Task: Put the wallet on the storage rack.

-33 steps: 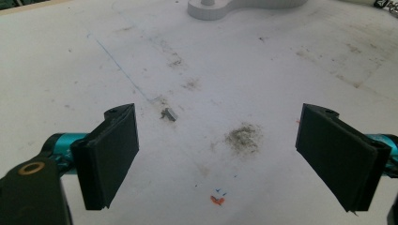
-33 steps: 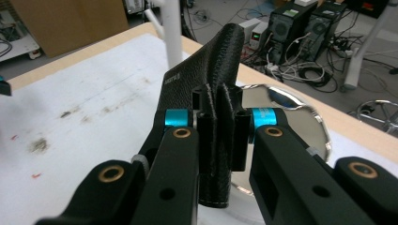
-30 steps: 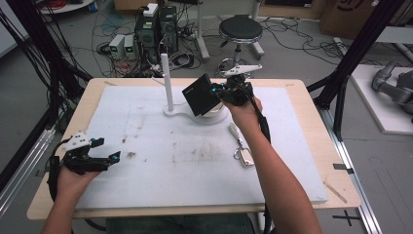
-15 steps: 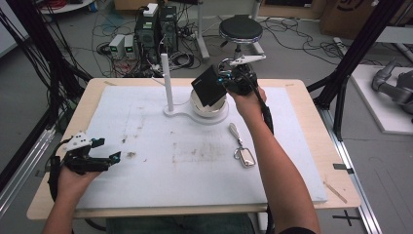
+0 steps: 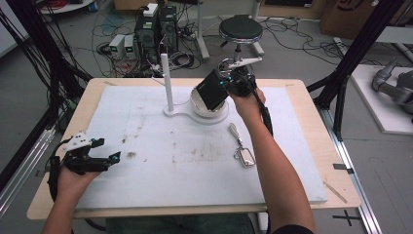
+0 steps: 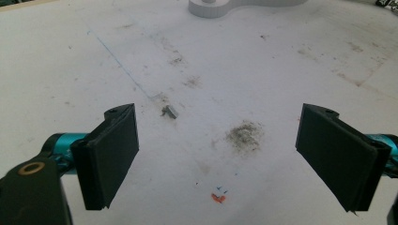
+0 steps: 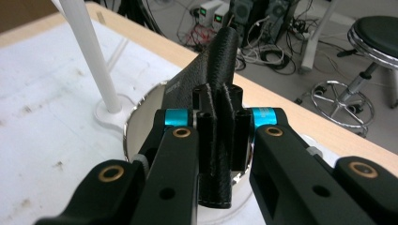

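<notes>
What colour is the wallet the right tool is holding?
Black, with a grained leather look; the wallet shows best in the right gripper view.

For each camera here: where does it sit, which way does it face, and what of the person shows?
High view: above the table's near edge, looking forward and down; both forearms show.
Left gripper view: rides the left hand-held gripper, facing the white mat between open jaws.
Right gripper view: rides the right hand-held gripper, clamped on a black wallet.
Shared: white stand and bowl.

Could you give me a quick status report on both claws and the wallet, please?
Right claw shut on black wallet, above white bowl. Left claw open, empty. Key fob lies clear.
</notes>
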Available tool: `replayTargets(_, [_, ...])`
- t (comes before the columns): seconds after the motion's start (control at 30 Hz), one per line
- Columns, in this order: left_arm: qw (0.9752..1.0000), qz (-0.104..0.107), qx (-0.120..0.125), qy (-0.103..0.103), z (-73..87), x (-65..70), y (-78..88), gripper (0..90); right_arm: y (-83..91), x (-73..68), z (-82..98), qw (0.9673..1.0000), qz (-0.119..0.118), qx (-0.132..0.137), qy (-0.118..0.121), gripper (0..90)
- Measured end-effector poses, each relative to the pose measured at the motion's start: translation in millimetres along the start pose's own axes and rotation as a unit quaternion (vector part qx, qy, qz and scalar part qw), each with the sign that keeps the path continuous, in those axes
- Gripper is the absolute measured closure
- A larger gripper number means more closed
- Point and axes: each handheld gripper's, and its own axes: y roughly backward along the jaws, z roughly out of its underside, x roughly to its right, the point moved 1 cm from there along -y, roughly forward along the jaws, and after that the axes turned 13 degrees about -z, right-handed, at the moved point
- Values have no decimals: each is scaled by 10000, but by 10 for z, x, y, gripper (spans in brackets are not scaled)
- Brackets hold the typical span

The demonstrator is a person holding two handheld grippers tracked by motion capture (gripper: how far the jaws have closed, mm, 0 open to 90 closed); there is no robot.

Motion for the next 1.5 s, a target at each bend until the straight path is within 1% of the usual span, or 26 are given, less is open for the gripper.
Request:
replayTargets(0.23, [10000, 16, 3, -2, -2, 9, -3, 136, -88, -22, 8, 9999, 40, -118, 61, 859])
replayTargets(0.43, [10000, 28, 2, 0, 0, 9, -5, 136, -245, -49, 63, 9996, 8, -291, 7, 855])
replayTargets(0.53, [10000, 28, -6, -3, 2, 9, -6, 136, -271, -51, 69, 9996, -28, -260, -59, 834])
replayTargets(0.57, [10000, 33, 1, -8, -1, 7, -7, 136, -275, -47, 66, 9996, -18, -264, -94, 775])
replayTargets(0.6, [10000, 33, 1, -8, -1, 7, -7, 136, -275, -47, 66, 9996, -18, -264, -94, 775])
replayTargets(0.63, [10000, 35, 7, -14, -3, 5, -6, 136, -262, -38, 64, 9995, -29, -281, -118, 636])
replayTargets(0.67, [10000, 37, 7, -14, -4, 5, -6, 136, -244, -38, 63, 9995, 42, -267, -153, 598])
replayTargets(0.7, [10000, 37, 5, -12, -4, 6, -7, 136, -219, -32, 64, 9996, 33, -239, -159, 574])
replayTargets(0.73, [10000, 37, 5, -12, -4, 6, -7, 136, -219, -32, 64, 9996, 33, -239, -159, 574])
replayTargets(0.77, [10000, 40, -3, -20, -5, 10, -7, 136, -159, -24, 65, 9996, 59, -202, -202, 475])
replayTargets(0.87, [10000, 43, 4, -28, -7, 16, -9, 136, -95, -21, 84, 9998, 62, -113, -172, 472])
replayTargets(0.9, [10000, 58, 12, -23, -12, 25, -12, 136, -12, -31, 132, 9998, 142, -16, -109, 449])
replayTargets(0.97, [10000, 60, 19, -27, -15, 31, -15, 136, 54, -32, 203, 9998, 147, 83, -97, 436])
replayTargets(1.0, [10000, 60, 19, -27, -15, 31, -15, 136, 86, -29, 237, 9998, 141, 59, -128, 419])
replayTargets(1.03, [10000, 65, 4, -43, -17, 38, -16, 136, 111, -21, 263, 9998, 119, -19, -173, 391])
replayTargets(1.07, [10000, 65, 4, -43, -17, 38, -16, 136, 111, -21, 263, 9998, 119, -19, -173, 391])
replayTargets(1.13, [10000, 74, 23, -41, -22, 44, -23, 136, 211, -29, 370, 9997, 62, 144, -176, 378])
replayTargets(1.17, [10000, 82, 46, -32, -33, 49, -33, 136, 249, -32, 400, 9996, 29, 165, -230, 369])
replayTargets(1.23, [9999, 101, 46, -43, -47, 53, -50, 136, 301, -25, 436, 9992, -51, 62, -382, 323])
replayTargets(1.27, [9999, 101, 46, -43, -47, 53, -50, 136, 345, -32, 481, 9988, -107, 215, -425, 323])
replayTargets(1.3, [9999, 116, 59, -43, -67, 66, -77, 136, 385, -46, 525, 9985, -103, 355, -406, 323])
replayTargets(1.33, [9999, 116, 59, -43, -67, 66, -77, 136, 421, -64, 562, 9984, -102, 381, -405, 318])
replayTargets(1.4, [9998, 160, 79, -64, -94, 80, -110, 136, 449, -77, 598, 9986, -127, 331, -396, 308])
replayTargets(1.43, [9998, 191, 85, -72, -124, 95, -152, 136, 503, -115, 692, 9984, -143, 419, -344, 303])
replayTargets(1.47, [9998, 191, 85, -72, -124, 95, -152, 136, 503, -115, 692, 9984, -143, 419, -344, 303])
replayTargets(1.5, [9996, 245, 101, -85, -155, 111, -204, 136, 548, -148, 781, 9986, -139, 388, -337, 273])
